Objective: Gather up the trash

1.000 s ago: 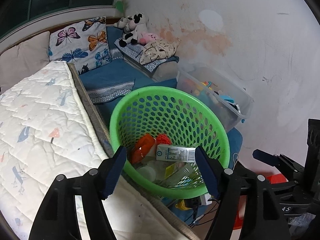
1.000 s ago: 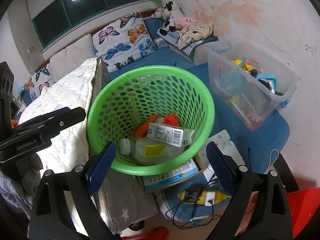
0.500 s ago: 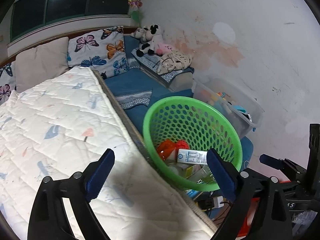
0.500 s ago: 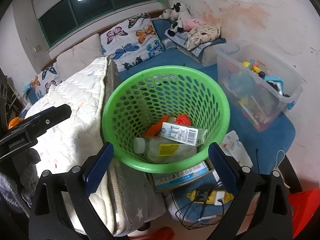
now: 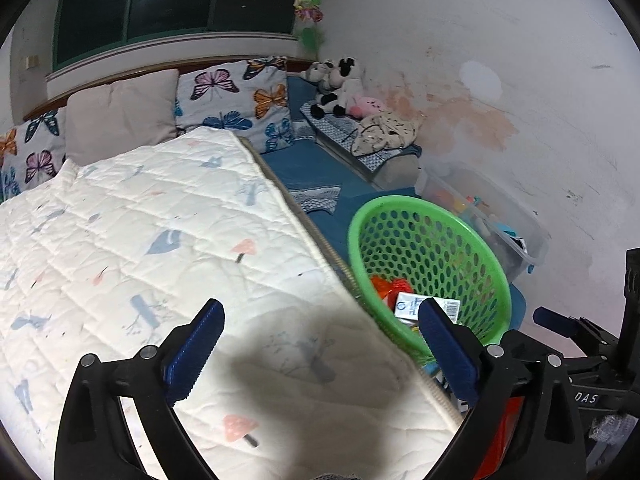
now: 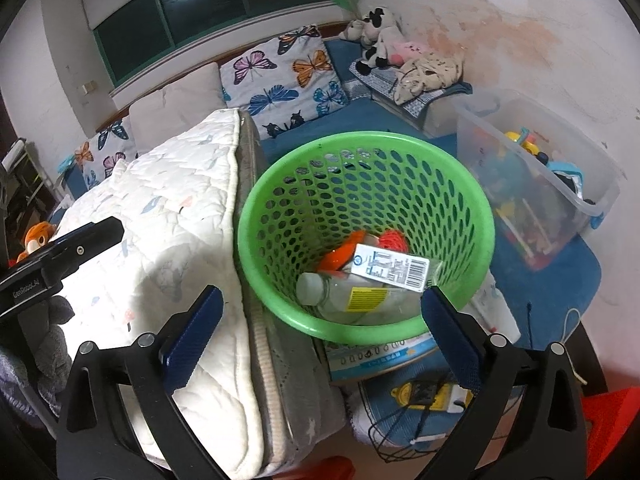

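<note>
holding trash, green basket (image 6: 476,196)

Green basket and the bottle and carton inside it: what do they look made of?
Green basket: looks like moulded plastic with a slight sheen, walls punched with regular oval holes. Bottle: probably clear plastic, see-through body, whitish cap, yellow label. Carton: seems to be coated paperboard, flat printed faces with a barcode and folded edges; coating unconfirmed.

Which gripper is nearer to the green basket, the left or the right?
Right. The right gripper hangs open just above the green basket. The left gripper is open over the white quilt, with the basket off to its right.
</note>
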Tool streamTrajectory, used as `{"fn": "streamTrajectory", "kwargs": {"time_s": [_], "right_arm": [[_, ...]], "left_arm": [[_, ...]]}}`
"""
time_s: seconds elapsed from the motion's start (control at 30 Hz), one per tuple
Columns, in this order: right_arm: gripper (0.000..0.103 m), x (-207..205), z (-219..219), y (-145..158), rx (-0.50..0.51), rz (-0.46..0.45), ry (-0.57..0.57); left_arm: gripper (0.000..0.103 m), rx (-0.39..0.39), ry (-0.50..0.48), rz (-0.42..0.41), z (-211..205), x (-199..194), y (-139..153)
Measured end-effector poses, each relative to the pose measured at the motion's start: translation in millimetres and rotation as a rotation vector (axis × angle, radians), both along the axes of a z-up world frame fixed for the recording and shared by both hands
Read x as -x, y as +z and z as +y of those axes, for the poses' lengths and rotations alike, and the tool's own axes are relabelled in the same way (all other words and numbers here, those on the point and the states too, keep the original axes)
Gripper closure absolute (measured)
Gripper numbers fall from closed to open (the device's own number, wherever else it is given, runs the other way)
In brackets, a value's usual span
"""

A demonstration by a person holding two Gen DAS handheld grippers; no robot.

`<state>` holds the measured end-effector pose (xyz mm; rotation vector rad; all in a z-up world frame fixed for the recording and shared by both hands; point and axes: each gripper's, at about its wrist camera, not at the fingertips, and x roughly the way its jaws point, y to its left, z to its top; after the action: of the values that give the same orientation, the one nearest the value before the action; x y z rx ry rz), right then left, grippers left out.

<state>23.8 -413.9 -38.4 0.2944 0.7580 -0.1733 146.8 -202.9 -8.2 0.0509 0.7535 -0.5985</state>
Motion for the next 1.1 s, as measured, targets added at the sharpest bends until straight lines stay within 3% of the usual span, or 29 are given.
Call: {"fn": "streamTrajectory", "kwargs": {"time_s": [0.4, 1.1], "right_arm": [[0.005, -9, 27, -1, 0.009, -0.006, 0.06], [0.004, -26, 97, 7, 0.115, -0.045, 0.23]], "left_arm": [[0.008, -0.007, 0.078, -0.014, 43, 7, 0], [0.007, -0.052, 0.261, -0.064, 122, 27, 7]]}}
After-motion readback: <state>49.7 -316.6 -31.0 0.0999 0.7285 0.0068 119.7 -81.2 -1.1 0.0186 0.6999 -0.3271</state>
